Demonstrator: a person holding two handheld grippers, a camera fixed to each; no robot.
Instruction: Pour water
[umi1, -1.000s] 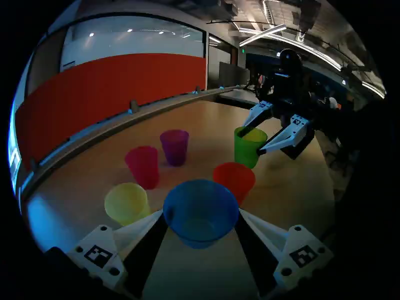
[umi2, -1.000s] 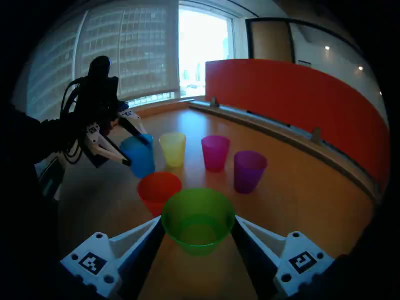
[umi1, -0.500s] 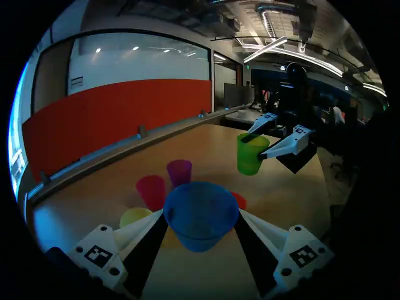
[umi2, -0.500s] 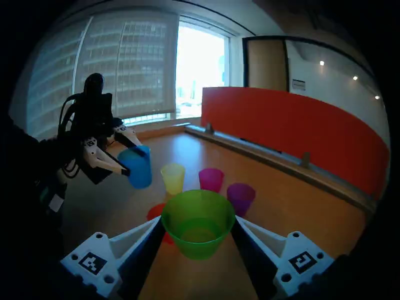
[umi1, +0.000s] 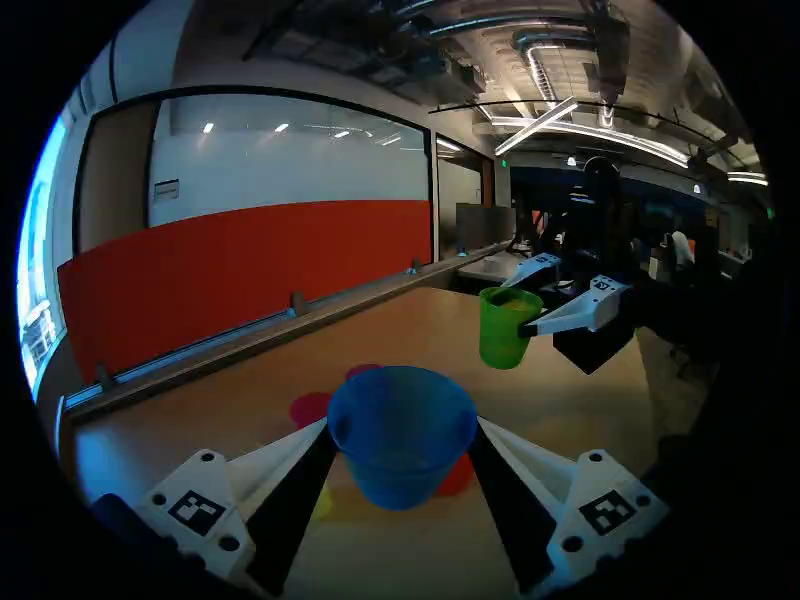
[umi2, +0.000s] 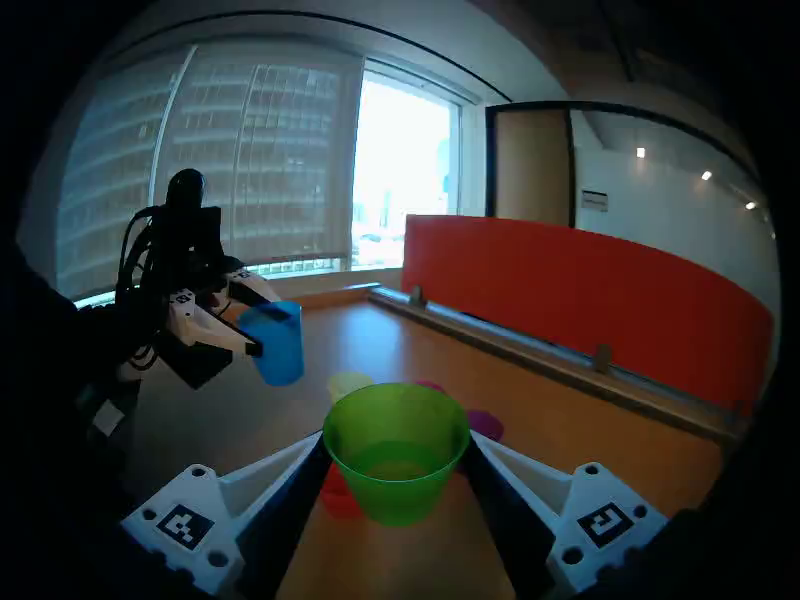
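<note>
Firstly, the left gripper view: the left gripper (umi1: 402, 425) is closed to the width of the blue cup (umi1: 402, 455), one white finger pressing on each side of it. The blue cup is upright, and a little liquid shows pale at its bottom. Peeking out from behind the blue cup, down on the bench (umi1: 225, 425), are a red cup (umi1: 458, 476) at its lower right, a pink rim (umi1: 311, 408) at its left and a sliver of yellow cup (umi1: 322, 500) at its lower left. Beyond the blue cup and to its upper right, the right gripper (umi1: 515, 306) clamps a green cup (umi1: 508, 330), upright and well apart from the blue cup.

Next, the right gripper view: the right gripper (umi2: 396, 445) grips the green cup (umi2: 396, 475) between both fingers, with liquid low inside it. The blue cup (umi2: 277, 345) hangs farther off, up and to the left, pinched by the left gripper (umi2: 266, 326) and raised clear of the bench (umi2: 580, 430). Below and right of the blue cup, a yellow cup (umi2: 350, 385) and a purple cup (umi2: 487, 423) stand on the bench.
</note>
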